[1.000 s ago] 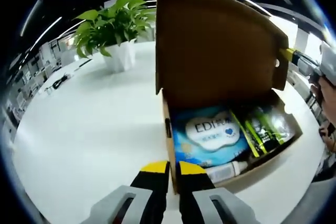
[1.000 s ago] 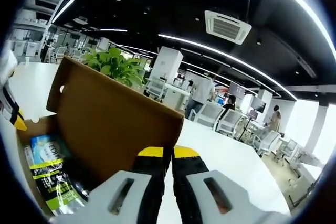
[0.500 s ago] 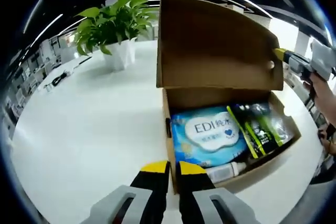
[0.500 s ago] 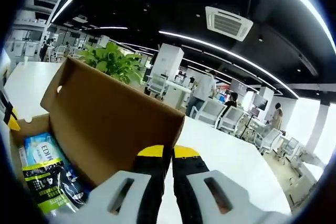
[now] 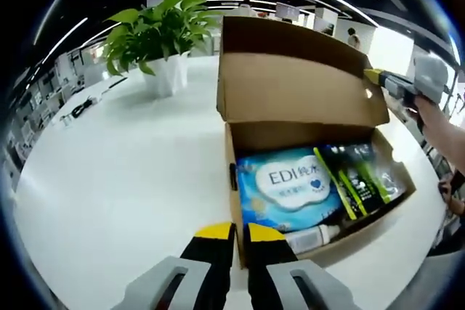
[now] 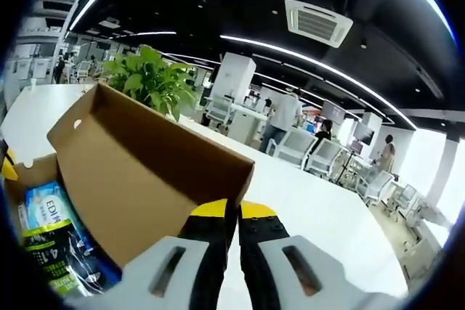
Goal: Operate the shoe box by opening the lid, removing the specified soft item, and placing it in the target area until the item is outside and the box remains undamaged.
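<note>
The cardboard shoe box (image 5: 320, 179) sits on a white round table (image 5: 123, 172), its hinged lid (image 5: 298, 85) raised and tilted back past upright. Inside lies a blue soft pack (image 5: 287, 186) printed "EDI", flat against the near-left wall; just beside it on the right is a dark pouch with green stripes (image 5: 356, 176), and a small white bottle (image 5: 312, 237) lies along the front wall, touching the blue pack's lower edge.

The left gripper (image 5: 234, 231) has its yellow-tipped jaws pressed together over the box's near corner wall, pinching the cardboard edge. The right gripper (image 6: 232, 212) likewise has its jaws together, nipped on the lid's free edge; in the left gripper view it shows at the lid's far right corner, with a person's hand (image 5: 436, 117) behind it.

In the right gripper view the lid's underside slopes across the frame and hides most of the box interior.

A potted green plant (image 5: 160, 38) in a white pot stands on the table well apart from the box, beyond its left side. Office chairs (image 6: 301, 157) and standing people (image 6: 280, 121) are in the background
</note>
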Motion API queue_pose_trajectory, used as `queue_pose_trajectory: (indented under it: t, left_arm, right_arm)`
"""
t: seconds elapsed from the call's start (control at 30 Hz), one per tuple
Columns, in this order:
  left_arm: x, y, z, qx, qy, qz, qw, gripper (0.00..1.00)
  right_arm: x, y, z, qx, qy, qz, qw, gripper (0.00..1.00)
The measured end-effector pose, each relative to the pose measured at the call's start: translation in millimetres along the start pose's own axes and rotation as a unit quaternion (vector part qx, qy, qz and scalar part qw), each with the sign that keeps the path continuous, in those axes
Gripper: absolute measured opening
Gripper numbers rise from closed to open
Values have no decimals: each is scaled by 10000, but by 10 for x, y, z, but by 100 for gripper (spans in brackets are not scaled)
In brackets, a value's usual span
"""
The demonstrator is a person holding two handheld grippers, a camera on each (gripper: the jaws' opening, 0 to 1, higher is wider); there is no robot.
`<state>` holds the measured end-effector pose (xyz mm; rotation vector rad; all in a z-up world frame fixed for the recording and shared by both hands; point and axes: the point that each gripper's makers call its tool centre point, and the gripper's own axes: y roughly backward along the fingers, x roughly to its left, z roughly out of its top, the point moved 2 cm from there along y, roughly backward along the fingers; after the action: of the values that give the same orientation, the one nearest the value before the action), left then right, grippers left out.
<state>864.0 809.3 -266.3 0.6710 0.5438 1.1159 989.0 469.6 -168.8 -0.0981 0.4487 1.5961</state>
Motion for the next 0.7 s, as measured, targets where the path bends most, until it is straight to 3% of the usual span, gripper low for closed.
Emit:
queue_pose_trajectory:
  t: [0.7]
  left_arm:
    - [-5, 0, 1, 5, 27, 0, 10000, 5]
  right_arm:
    - [58, -313, -312, 390, -9, 129, 9992, 2]
